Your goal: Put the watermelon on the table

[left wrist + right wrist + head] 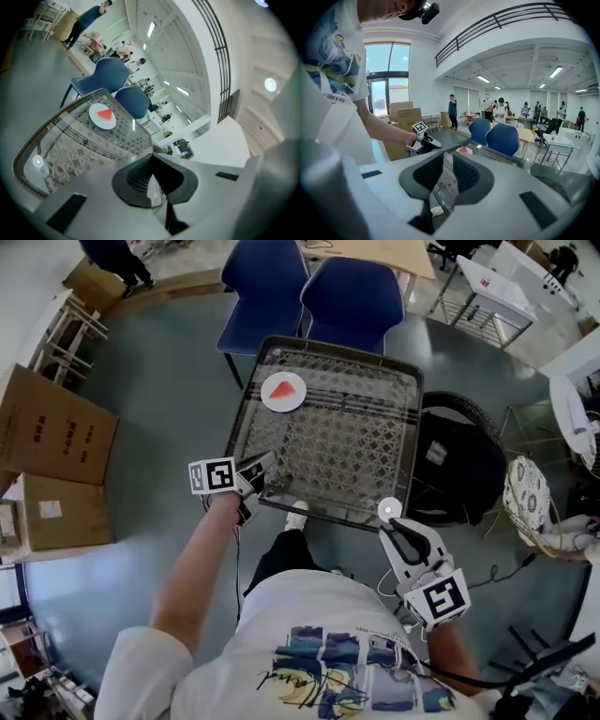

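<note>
A red watermelon slice (pixel 284 388) lies on a white plate (pixel 271 402) at the far left of the glass lattice table (pixel 347 442). My left gripper (pixel 267 465) hangs at the table's near left edge, shut with nothing between its pads. In the left gripper view the slice (pixel 106 114) and its plate (pixel 99 123) sit well ahead of the closed jaws (pixel 151 160). My right gripper (pixel 390 522) hovers over the near right corner, its pads slightly apart and empty. The right gripper view looks across the table past its jaws (pixel 447 163) to the left gripper (pixel 433 144) and the slice (pixel 464 150).
Two blue chairs (pixel 267 287) (pixel 352 296) stand at the table's far side. Cardboard boxes (pixel 52 427) are stacked on the floor at the left. A black bag on a wicker seat (pixel 459 465) sits right of the table. People stand far back in the hall.
</note>
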Motion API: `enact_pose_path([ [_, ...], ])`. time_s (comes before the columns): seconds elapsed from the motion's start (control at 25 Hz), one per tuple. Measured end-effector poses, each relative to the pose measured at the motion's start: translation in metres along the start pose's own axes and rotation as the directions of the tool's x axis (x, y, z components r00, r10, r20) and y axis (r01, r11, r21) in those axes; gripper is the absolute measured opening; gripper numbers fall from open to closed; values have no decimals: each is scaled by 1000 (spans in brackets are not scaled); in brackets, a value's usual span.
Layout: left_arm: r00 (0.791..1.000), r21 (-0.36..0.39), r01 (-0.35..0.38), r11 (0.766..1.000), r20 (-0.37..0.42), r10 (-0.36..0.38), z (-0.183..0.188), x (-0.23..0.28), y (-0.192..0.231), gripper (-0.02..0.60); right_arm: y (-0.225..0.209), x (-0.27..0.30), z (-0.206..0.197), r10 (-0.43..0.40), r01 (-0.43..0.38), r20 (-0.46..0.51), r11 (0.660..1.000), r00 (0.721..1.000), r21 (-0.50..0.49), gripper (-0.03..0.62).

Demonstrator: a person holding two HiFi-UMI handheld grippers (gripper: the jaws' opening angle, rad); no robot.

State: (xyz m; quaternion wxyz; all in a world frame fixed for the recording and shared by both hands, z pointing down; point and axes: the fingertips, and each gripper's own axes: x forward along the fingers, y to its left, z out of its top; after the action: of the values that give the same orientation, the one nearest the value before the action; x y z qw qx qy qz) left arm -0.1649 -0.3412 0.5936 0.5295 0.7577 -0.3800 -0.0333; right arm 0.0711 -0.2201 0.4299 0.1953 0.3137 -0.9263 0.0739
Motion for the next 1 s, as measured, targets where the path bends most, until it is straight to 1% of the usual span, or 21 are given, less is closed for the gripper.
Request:
enact_pose_path([
  [0.08,999,26,0,1000,44,-1,-30,-20,-31,9,9,-20,-11,39,-39,-4,999,999,-18,71],
  [0.2,996,111,7,994,85,-16,-78,-49,-83,9,26,-49,-26,100,-100,-14,994,995,-46,59],
  [0.28,994,183,10,983,101,-29,-112,-68,-121,9,39,-66,-34,144,-145,-14,987,989,-70,55],
  [0.36,994,257,12,966,104,-40,-145,-86,-159,9,52,-81,-42,184,-185,-18,979,983,-83,51],
  [0.48,995,359,7,933,87,-41,-184,-109,-211,9,72,-100,-43,235,-236,-13,967,972,-93,46],
  [0.56,997,425,-3,905,68,-28,-203,-122,-238,9,83,-112,-38,256,-255,-1,961,967,-108,44],
  [0.72,1000,542,-7,841,22,-6,-230,-134,-274,9,97,-131,-36,266,-262,16,959,964,-107,41],
  [0.8,1000,580,0,815,24,-17,-234,-138,-289,9,103,-135,-36,266,-261,28,959,964,-108,41],
  [0.84,999,585,6,811,36,-34,-234,-141,-297,9,107,-135,-36,266,-261,31,959,963,-111,41],
  [0.88,997,577,18,817,53,-59,-233,-146,-306,9,112,-136,-36,269,-265,27,957,963,-115,41],
  [0.96,988,541,53,839,92,-122,-232,-158,-324,9,127,-136,-37,288,-286,1,949,958,-133,41],
  [1.0,983,531,67,845,108,-145,-232,-165,-332,9,135,-136,-37,299,-297,-8,944,954,-144,41],
])
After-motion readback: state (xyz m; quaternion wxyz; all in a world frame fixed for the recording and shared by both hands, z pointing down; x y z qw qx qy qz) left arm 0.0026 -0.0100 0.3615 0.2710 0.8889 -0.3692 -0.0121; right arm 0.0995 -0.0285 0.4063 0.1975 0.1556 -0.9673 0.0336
